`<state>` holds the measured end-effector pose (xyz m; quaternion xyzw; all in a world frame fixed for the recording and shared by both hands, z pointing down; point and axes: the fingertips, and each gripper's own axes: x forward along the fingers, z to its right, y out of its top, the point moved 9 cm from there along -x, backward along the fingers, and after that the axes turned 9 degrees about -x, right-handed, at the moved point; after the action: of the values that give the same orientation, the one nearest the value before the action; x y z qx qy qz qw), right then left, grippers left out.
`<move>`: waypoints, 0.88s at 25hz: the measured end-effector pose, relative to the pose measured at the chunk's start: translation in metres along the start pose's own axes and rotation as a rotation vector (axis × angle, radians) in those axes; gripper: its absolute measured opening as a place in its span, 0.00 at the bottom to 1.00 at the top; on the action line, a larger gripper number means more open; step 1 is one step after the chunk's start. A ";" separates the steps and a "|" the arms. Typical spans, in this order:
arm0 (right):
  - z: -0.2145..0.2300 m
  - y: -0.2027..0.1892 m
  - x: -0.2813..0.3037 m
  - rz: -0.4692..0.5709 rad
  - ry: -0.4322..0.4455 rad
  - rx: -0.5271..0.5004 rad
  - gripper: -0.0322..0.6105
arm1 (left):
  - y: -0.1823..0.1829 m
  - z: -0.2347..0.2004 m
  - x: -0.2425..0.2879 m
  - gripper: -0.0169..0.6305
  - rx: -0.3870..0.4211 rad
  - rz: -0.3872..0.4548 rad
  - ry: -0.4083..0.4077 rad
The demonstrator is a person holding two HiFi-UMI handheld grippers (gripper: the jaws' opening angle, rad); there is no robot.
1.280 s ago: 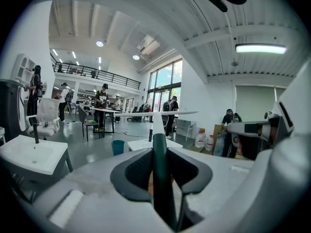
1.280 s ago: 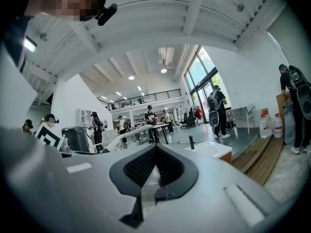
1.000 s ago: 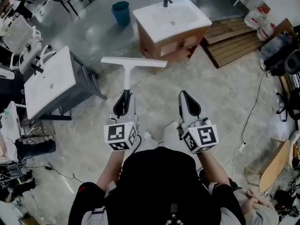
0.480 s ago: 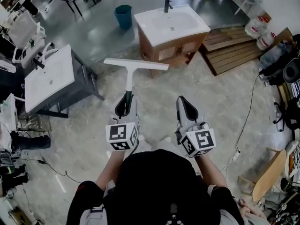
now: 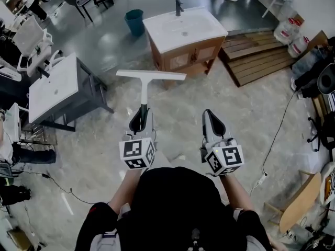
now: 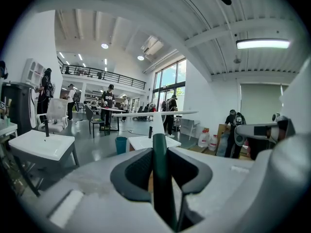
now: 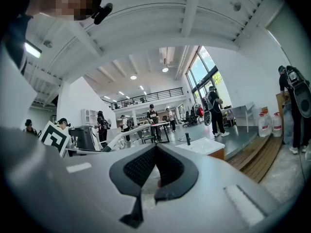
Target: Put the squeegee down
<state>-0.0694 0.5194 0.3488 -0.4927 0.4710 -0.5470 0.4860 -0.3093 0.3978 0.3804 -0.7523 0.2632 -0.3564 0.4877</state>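
Observation:
The squeegee [image 5: 145, 88] is white, with a long T-shaped blade and a dark green handle end. It points forward, away from the person, and hangs in the air over the stone floor. My left gripper [image 5: 140, 113] is shut on the handle. In the left gripper view the handle [image 6: 160, 164] runs straight up between the two dark pads, and the blade [image 6: 155, 113] lies across the top. My right gripper [image 5: 211, 116] is held level beside it, to the right. Its pads meet at the tips [image 7: 155, 147] with nothing between them.
Ahead stands a white sink on a wooden cabinet [image 5: 183, 27], with a teal bin [image 5: 134, 14] behind it. A second white sink on a grey frame [image 5: 55, 88] stands at the left. Wooden pallets [image 5: 256, 48] lie at the right, and a cable [image 5: 277, 135] runs over the floor.
The person has moved across the floor carrying both grippers. The wooden cabinet has drifted left in the view. The squeegee stays held in the left gripper the same way.

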 end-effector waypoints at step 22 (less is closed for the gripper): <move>0.056 0.002 0.016 0.000 -0.075 -0.041 0.05 | 0.011 0.033 0.082 0.19 0.002 0.008 -0.053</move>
<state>-0.0144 0.5010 0.3517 -0.5227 0.4634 -0.5185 0.4931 -0.2338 0.3505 0.3847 -0.7599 0.2527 -0.3345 0.4968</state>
